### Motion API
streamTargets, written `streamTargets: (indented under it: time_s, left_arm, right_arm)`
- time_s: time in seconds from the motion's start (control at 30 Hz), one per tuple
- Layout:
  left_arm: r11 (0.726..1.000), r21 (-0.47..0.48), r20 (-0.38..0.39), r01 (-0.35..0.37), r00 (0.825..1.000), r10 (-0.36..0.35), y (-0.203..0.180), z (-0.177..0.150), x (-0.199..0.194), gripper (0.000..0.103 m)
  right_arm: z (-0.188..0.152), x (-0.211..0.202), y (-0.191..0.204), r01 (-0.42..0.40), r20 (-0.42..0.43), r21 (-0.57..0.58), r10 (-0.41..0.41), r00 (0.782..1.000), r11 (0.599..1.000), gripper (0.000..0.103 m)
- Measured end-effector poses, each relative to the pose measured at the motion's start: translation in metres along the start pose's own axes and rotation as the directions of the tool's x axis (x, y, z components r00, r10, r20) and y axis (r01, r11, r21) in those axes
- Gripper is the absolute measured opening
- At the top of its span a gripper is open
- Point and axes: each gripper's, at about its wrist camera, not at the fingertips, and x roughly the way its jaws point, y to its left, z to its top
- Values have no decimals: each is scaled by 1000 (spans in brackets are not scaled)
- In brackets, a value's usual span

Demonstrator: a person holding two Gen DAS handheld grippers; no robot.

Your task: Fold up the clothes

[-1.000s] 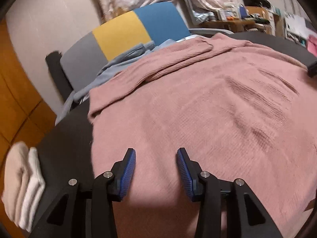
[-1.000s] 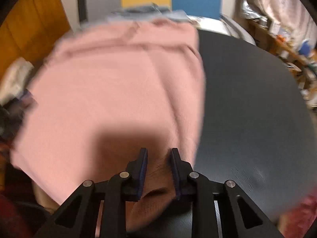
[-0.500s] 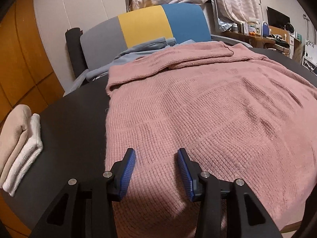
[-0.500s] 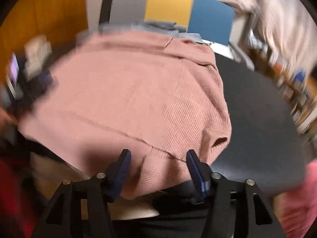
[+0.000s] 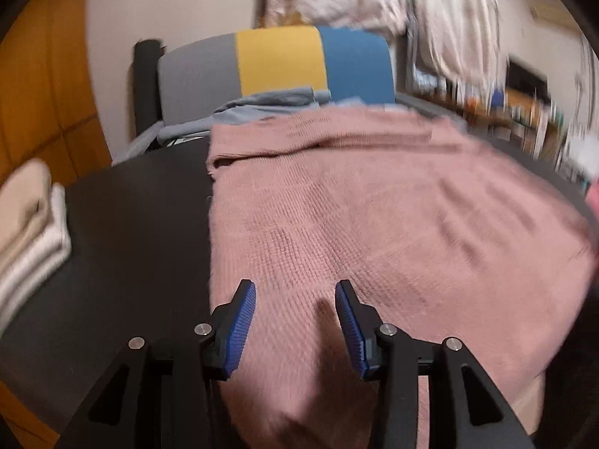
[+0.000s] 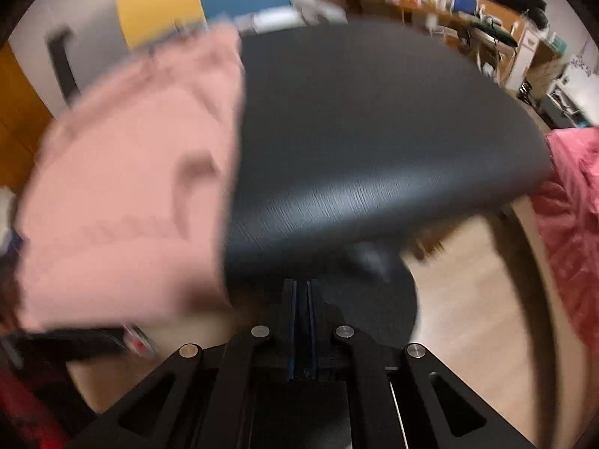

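A pink knit sweater (image 5: pixel 374 205) lies spread flat on the dark round table (image 5: pixel 142 224), with a sleeve folded across its far end. My left gripper (image 5: pixel 295 299) hangs open over the sweater's near left part; its blue pads (image 5: pixel 243 321) stand apart with the knit below them and nothing gripped. In the blurred right wrist view the sweater (image 6: pixel 131 187) lies at the left. My right gripper (image 6: pixel 301 292) is shut with nothing between its pads, over the table's near edge (image 6: pixel 374 131) and to the right of the sweater.
Folded cream and white towels (image 5: pixel 26 224) are stacked on the table's left edge. Behind the table stands a grey, yellow and blue chair (image 5: pixel 277 60) with a blue-grey garment (image 5: pixel 269 101) draped on it. A red cloth (image 6: pixel 572 205) lies at the right above the wooden floor (image 6: pixel 468 280).
The right gripper opened wide over the sweater's hem, then shut empty and swung right, off the sweater to the bare table. The left gripper rolled and shifted left, still open.
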Motion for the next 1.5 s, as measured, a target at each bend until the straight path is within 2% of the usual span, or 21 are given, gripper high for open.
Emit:
streamTargets:
  time_s: [0.03, 0.07, 0.13, 0.2, 0.3, 0.33, 0.37, 0.4, 0.47, 0.53, 0.6, 0.63, 0.7, 0.73, 0.83, 0.97, 1.07, 1.17, 1.3, 1.4, 1.5]
  left_arm:
    - [999, -31, 12, 12, 1000, -12, 5, -2, -6, 45]
    - [998, -56, 20, 13, 1000, -12, 10, -5, -13, 45]
    - [995, -94, 30, 21, 999, -18, 18, -11, -23, 45]
    - [988, -145, 41, 50, 998, -45, 27, -18, -35, 45]
    - [972, -214, 38, 95, 995, -89, 34, -27, -43, 45]
    - [967, -234, 30, 105, 994, -101, 36, -29, -43, 45]
    - [965, -240, 10, 103, 995, -104, 36, -30, -39, 45]
    - [967, -238, -16, 92, 995, -99, 35, -30, -34, 45]
    - [970, -229, -57, 79, 994, -95, 29, -29, -25, 45]
    - [986, -166, -90, 28, 995, -43, 19, -26, -20, 45]
    - [996, -68, -125, -64, 991, 55, 8, -26, -13, 47]
    - [996, -51, -121, -72, 990, 65, 7, -26, -13, 47]
    - [996, -51, -126, -73, 990, 66, 8, -26, -13, 47]
    - [996, -49, -130, -76, 989, 69, 8, -26, -13, 47]
    - [996, -18, -135, -88, 987, 85, 6, -27, -17, 47]
    - [997, -11, -142, -74, 987, 71, 10, -28, -22, 46]
    - [998, -44, -154, -53, 987, 46, 18, -26, -21, 46]
    - [991, -131, -163, 21, 986, -42, 24, -23, -21, 46]
    - [953, -277, -156, 125, 973, -173, 30, -25, -18, 46]
    - [944, -306, -159, 122, 971, -177, 27, -26, -17, 47]
    - [958, -255, -192, 131, 964, -183, 19, -29, -21, 47]
  right_arm:
    - [8, 0, 13, -8, 22, -53, 9, 1000, 999, 12]
    - [17, 0, 28, -11, 40, -111, 16, 999, 994, 28]
    - [24, 11, 44, 10, 30, -154, -5, 1000, 988, 53]
    - [27, 22, 52, 10, -1, -163, -11, 1000, 987, 54]
    - [21, 30, 46, -61, -49, -83, 57, 997, 995, 53]
    - [20, 34, 46, -66, -56, -82, 61, 997, 994, 46]
    - [19, 37, 48, -52, -52, -101, 47, 998, 994, 26]
    - [16, 36, 48, -46, -47, -109, 41, 998, 993, 16]
    - [13, 32, 44, -52, -39, -105, 49, 998, 993, 4]
    - [6, 19, 38, -76, -50, -80, 72, 996, 994, 2]
    - [8, 0, 40, -107, -40, -44, 105, 994, 993, 2]
    - [6, -8, 35, -105, -35, -38, 103, 994, 994, 2]
    - [5, -4, 26, -78, -64, -44, 75, 995, 996, 2]
    - [2, 6, 23, -77, -108, -46, 72, 992, 996, 3]
    - [0, 14, 19, -101, -107, -30, 98, 989, 994, 6]
    - [4, -5, 6, -128, -21, 40, 129, 991, 991, 31]
    - [5, -15, -6, -129, 7, 81, 129, 992, 988, 45]
    - [6, -6, -13, -124, -11, 126, 126, 992, 984, 49]
    - [5, 6, -10, -135, -33, 148, 141, 989, 980, 50]
    - [0, 13, -3, -162, -60, 155, 173, 983, 974, 52]
    - [-6, 15, 8, -206, -60, 117, 214, 975, 972, 54]
